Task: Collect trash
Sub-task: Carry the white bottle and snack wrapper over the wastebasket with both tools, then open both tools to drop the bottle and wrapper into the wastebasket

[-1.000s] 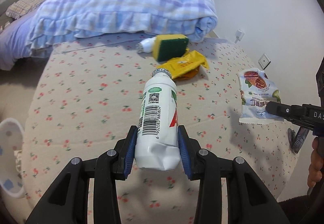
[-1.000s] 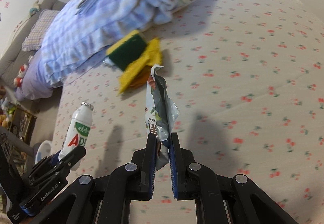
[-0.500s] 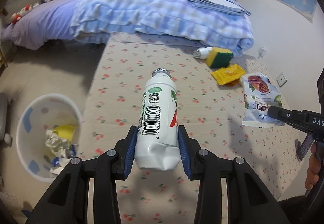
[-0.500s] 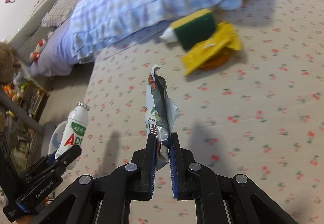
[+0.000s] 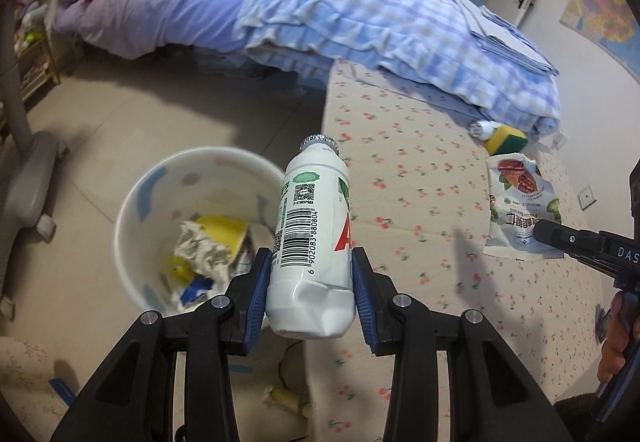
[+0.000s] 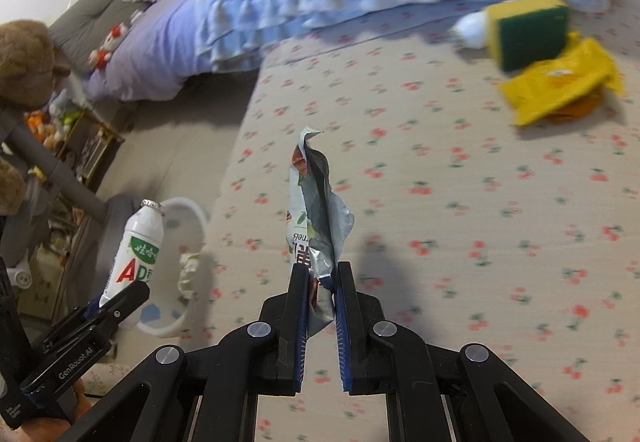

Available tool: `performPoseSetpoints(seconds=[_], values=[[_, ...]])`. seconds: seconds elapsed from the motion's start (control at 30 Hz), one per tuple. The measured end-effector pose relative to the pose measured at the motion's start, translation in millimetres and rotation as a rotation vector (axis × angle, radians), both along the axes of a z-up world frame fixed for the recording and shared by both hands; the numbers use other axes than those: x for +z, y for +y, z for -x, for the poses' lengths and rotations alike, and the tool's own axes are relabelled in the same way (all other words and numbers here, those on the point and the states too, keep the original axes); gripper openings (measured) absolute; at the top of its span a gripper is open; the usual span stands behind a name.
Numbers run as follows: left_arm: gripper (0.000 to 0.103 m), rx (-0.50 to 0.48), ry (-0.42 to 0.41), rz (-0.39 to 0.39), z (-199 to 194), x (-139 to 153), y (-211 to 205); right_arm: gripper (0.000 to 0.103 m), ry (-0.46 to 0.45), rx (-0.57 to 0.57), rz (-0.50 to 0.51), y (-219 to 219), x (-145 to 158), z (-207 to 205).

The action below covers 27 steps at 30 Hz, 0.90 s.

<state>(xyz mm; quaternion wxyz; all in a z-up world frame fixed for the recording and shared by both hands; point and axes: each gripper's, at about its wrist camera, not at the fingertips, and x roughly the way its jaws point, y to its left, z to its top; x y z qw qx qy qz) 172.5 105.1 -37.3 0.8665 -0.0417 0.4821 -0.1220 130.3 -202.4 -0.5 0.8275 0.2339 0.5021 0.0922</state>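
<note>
My left gripper (image 5: 312, 282) is shut on a white plastic bottle (image 5: 316, 230) with a barcode label, held in the air near the mattress edge, just right of a white trash bin (image 5: 160, 210) on the floor that holds crumpled paper and wrappers. My right gripper (image 6: 322, 282) is shut on a crumpled snack bag (image 6: 316, 214), held above the cherry-print mattress (image 6: 460, 222). The bag also shows in the left wrist view (image 5: 520, 202), and the bottle (image 6: 138, 246) and bin (image 6: 188, 214) in the right wrist view.
A yellow-green sponge (image 6: 532, 30), a small white bottle (image 6: 472, 28) and a yellow wrapper (image 6: 560, 82) lie at the mattress's far end below a blue checked quilt (image 5: 380, 22). A grey chair base (image 5: 32, 178) stands left of the bin. Small litter (image 5: 286, 398) lies on the floor.
Both grippers swung left with their loads. The left gripper's bottle now sits at the mattress edge beside the bin, which has come much closer and larger in view.
</note>
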Motion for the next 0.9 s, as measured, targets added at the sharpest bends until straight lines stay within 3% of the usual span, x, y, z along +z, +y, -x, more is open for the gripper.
performPoseSetpoints(seconds=[0.47, 0.57, 0.6, 0.67, 0.73, 0.9], values=[[0.042, 0.121, 0.060, 0.009, -18.0, -10.4, 58.7, 0.011, 0.000, 0.093, -0.030, 76.8, -4.1, -26.4], [0.044, 0.140, 0.110, -0.011, -22.8, -16.0, 66.3, 0.011, 0.003, 0.107, -0.038, 88.7, -6.7, -30.8], [0.047, 0.159, 0.116, -0.025, -23.8, -16.5, 70.0, 0.011, 0.004, 0.115, -0.046, 93.3, -8.3, -32.9], [0.080, 0.214, 0.104, -0.038, -22.9, -13.5, 80.3, 0.011, 0.006, 0.127, -0.049, 101.5, -10.5, -36.2], [0.094, 0.290, 0.076, -0.049, -20.7, -7.5, 92.5, 0.011, 0.010, 0.142, -0.052, 111.9, -13.6, -40.0], [0.094, 0.355, 0.082, -0.089, -19.0, -2.5, 112.7, 0.011, 0.021, 0.170, -0.054, 130.4, -21.4, -44.9]])
